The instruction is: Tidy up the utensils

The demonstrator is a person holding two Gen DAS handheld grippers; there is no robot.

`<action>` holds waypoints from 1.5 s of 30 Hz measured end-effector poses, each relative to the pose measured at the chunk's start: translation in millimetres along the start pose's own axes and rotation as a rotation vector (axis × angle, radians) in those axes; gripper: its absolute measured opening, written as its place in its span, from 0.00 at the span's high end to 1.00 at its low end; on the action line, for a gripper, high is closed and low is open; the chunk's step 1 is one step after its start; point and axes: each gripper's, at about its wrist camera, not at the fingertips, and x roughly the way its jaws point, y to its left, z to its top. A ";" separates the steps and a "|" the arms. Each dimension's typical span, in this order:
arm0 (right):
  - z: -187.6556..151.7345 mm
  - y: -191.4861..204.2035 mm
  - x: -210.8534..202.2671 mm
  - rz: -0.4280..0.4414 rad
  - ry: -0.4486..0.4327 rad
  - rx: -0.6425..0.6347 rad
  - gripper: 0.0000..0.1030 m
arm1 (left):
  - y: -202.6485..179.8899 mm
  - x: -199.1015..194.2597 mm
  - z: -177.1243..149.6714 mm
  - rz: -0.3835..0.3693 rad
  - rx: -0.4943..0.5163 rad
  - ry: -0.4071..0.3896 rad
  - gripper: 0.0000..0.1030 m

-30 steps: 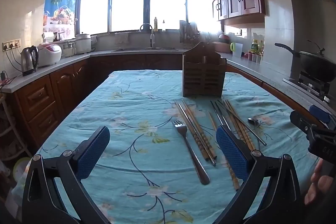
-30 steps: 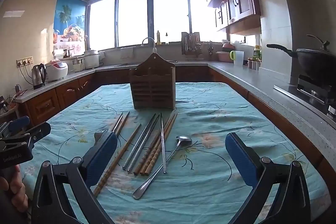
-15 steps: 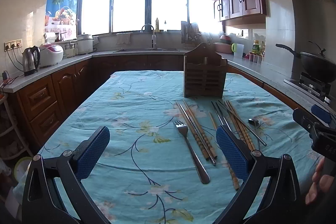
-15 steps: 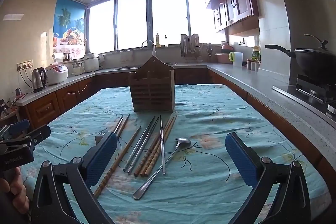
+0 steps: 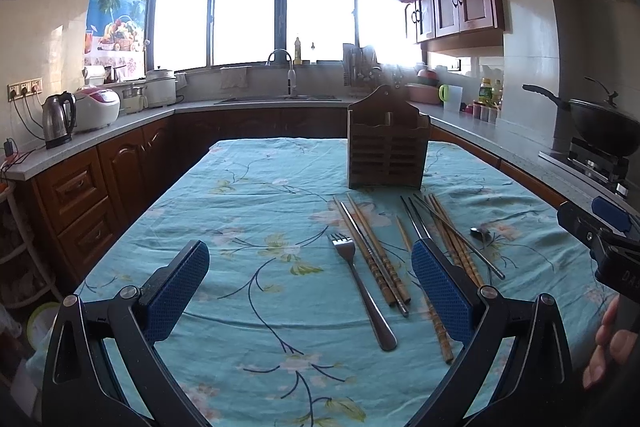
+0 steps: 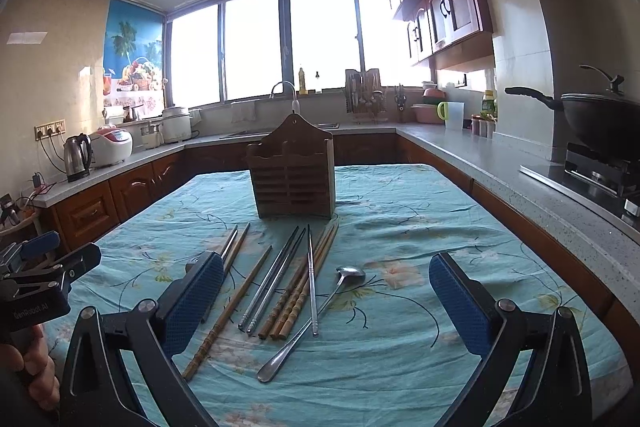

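Both the left gripper (image 5: 310, 291) and right gripper (image 6: 326, 301) hover wide open, fingers empty. Chopsticks (image 6: 298, 289), a fork (image 5: 360, 287) and a spoon (image 6: 316, 311) lie loose on the table (image 6: 400, 227), near the wooden holder (image 6: 292, 177). They look thin, stiff and slippery; I'd pinch mid-shaft.

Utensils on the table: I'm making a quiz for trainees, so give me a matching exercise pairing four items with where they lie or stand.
Things:
1. fork
2. spoon
3. wooden holder
4. kettle

Places:
A. on the counter at the left wall, beside the rice cooker
B. upright on the tablecloth, beyond the chopsticks
C. at the right end of the utensil row
D. at the left end of the utensil row

Pairs: 1-D, 2-C, 3-B, 4-A
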 end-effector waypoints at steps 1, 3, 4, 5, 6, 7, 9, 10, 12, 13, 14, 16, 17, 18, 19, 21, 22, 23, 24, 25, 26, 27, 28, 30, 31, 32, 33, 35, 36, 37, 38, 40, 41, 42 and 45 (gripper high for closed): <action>-0.2 0.3 0.1 0.000 -0.001 0.000 0.00 | 0.0 0.0 0.0 0.002 0.000 0.000 0.00; 0.0 0.5 0.3 0.001 -0.002 0.000 0.00 | 0.7 -0.4 0.1 0.000 0.000 0.000 0.00; 0.2 0.7 0.6 0.002 -0.002 0.000 0.00 | 0.8 -0.6 0.2 0.000 0.000 0.000 0.00; 0.2 1.0 0.4 0.004 -0.002 0.001 0.00 | 1.0 -0.7 0.4 0.001 0.001 0.000 0.00; 0.1 0.4 0.2 0.006 -0.004 0.003 0.00 | 0.7 -0.5 0.1 0.000 0.001 0.000 0.00; 0.5 0.6 0.4 0.007 -0.005 0.002 0.00 | 1.0 -0.7 0.2 0.000 0.001 0.000 0.00; 0.4 0.5 0.5 0.007 -0.006 0.002 0.00 | 1.1 -0.5 0.0 0.000 -0.001 0.000 0.00; 0.8 0.6 0.6 0.009 -0.007 0.002 0.00 | 1.5 -0.7 0.0 0.000 -0.001 0.000 0.00; 0.7 0.1 0.6 0.011 -0.008 0.005 0.00 | 1.8 -0.6 0.1 0.002 -0.002 0.000 0.00; 0.9 0.0 1.1 0.012 -0.008 0.006 0.00 | 1.8 -0.4 0.3 0.001 -0.003 0.000 0.00; 1.3 0.1 1.6 0.011 -0.008 0.005 0.00 | 2.3 -0.4 0.4 0.002 -0.003 0.001 0.00; 1.0 -0.1 1.5 0.012 -0.007 0.005 0.00 | 1.9 0.1 0.7 0.002 -0.002 0.000 0.00; 1.1 0.0 1.5 0.012 -0.008 0.006 0.00 | 1.7 0.4 0.5 0.002 -0.003 0.000 0.00; 0.6 0.0 0.7 0.012 -0.007 0.006 0.00 | 1.6 0.4 0.4 0.003 -0.002 0.000 0.00; 0.7 0.1 0.8 0.012 -0.007 0.006 0.00 | 1.2 0.4 0.3 0.003 -0.001 -0.001 0.00; 1.1 0.2 1.1 0.013 -0.008 0.006 0.00 | 1.1 0.4 0.3 0.003 -0.002 -0.001 0.00; 1.4 0.2 1.3 0.013 -0.008 0.007 0.00 | 1.1 0.5 0.3 0.003 -0.002 -0.001 0.00; 1.4 0.3 1.1 0.013 -0.009 0.007 0.00 | 1.1 0.5 0.3 0.003 -0.001 0.000 0.00; 0.9 0.5 1.0 0.013 -0.008 0.007 0.00 | 1.2 0.5 0.1 0.003 -0.001 0.001 0.00; 1.0 0.5 1.1 0.013 -0.008 0.007 0.00 | 1.1 0.4 -0.1 0.003 -0.001 0.001 0.00; 1.0 0.4 0.9 0.013 -0.008 0.007 0.00 | 1.3 0.2 0.1 0.001 -0.002 0.001 0.00; 0.7 0.5 1.0 0.013 -0.008 0.007 0.00 | 1.4 0.1 0.3 -0.001 -0.003 0.001 0.00; 0.4 0.5 0.9 0.012 -0.008 0.007 0.00 | 1.4 0.0 0.5 0.000 -0.003 0.001 0.00; 0.3 0.5 0.9 0.012 -0.009 0.007 0.00 | 1.6 0.1 0.4 -0.002 -0.003 0.001 0.00; 0.6 0.4 0.9 0.013 -0.010 0.007 0.00 | 1.8 0.2 0.5 -0.001 -0.004 0.001 0.00; 0.8 0.6 1.3 0.013 -0.008 0.007 0.00 | 2.2 0.4 0.7 -0.001 -0.005 0.002 0.00; 0.4 0.6 1.1 0.012 -0.007 0.007 0.00 | 1.9 0.6 0.6 -0.002 -0.005 0.004 0.00; -0.1 1.1 0.6 0.014 -0.007 0.008 0.00 | 2.4 1.2 0.9 -0.001 -0.006 0.006 0.00; -0.3 0.9 0.4 0.014 -0.006 0.008 0.00 | 2.8 1.7 0.8 -0.002 -0.008 0.008 0.00; -0.1 1.0 0.4 0.014 -0.006 0.009 0.00 | 3.2 2.4 0.8 -0.003 -0.011 0.011 0.00; -0.1 1.0 0.5 0.015 -0.006 0.010 0.00 | 3.9 3.6 0.7 -0.006 -0.013 0.015 0.00; -0.3 1.2 0.6 0.016 -0.006 0.010 0.00 | 4.6 6.4 -0.1 -0.014 -0.018 0.028 0.00; -0.3 1.5 0.9 0.016 -0.005 0.010 0.00 | 5.0 7.3 -0.9 -0.015 -0.023 0.033 0.00; -0.6 1.0 0.9 0.017 -0.004 0.010 0.00 | 5.7 9.0 -1.1 -0.017 -0.029 0.040 0.00; -0.5 1.6 1.9 0.023 0.001 0.010 0.00 | 6.8 11.8 -1.3 -0.022 -0.035 0.052 0.00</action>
